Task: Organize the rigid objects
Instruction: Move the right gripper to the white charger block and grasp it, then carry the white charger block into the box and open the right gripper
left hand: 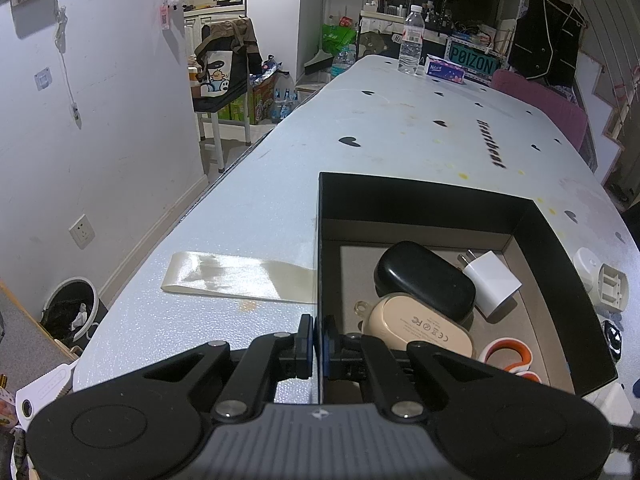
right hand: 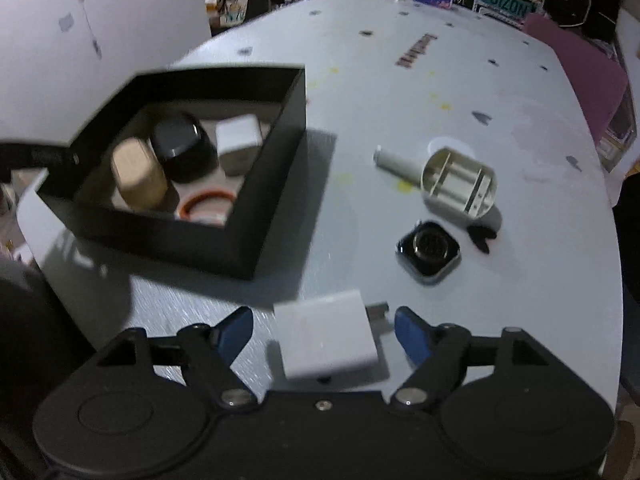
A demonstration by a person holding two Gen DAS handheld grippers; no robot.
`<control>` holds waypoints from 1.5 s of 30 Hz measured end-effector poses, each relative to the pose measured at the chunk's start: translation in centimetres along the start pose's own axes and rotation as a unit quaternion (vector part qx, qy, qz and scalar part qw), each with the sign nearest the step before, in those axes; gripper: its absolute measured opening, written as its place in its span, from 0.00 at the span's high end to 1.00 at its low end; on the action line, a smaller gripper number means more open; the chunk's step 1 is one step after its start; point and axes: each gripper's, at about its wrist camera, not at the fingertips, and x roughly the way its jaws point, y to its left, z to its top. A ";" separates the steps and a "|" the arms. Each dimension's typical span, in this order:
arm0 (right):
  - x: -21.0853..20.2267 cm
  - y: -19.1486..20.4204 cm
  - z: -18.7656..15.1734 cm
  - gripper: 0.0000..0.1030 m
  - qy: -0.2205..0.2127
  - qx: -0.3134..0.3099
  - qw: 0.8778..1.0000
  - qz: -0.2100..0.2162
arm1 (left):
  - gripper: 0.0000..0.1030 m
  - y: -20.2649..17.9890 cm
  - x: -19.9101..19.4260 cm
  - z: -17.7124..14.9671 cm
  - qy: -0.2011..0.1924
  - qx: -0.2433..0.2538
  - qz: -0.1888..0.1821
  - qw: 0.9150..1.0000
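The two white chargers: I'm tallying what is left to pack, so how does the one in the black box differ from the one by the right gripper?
The boxed charger lies inside the black box, leaning on the black case; the loose charger lies on the table, between the open right gripper pads, ungripped. Both are white cubes with prongs.

A white charger block (right hand: 326,338) lies flat on the surface between my right tool's (right hand: 324,334) open fingers, untouched.
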 end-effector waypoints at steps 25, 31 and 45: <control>-4.2 3.6 7.7 0.47 -0.061 -0.040 0.995 0.062 | 0.96 0.0 0.0 0.0 0.000 0.000 0.000 1.000; -1.1 6.5 9.7 0.47 -0.009 -0.070 0.994 0.082 | 0.96 0.0 0.0 0.0 0.000 -0.001 -0.001 1.000; 2.5 7.7 10.6 0.43 0.050 -0.059 0.995 0.058 | 0.96 0.0 0.0 0.0 0.000 -0.001 0.000 1.000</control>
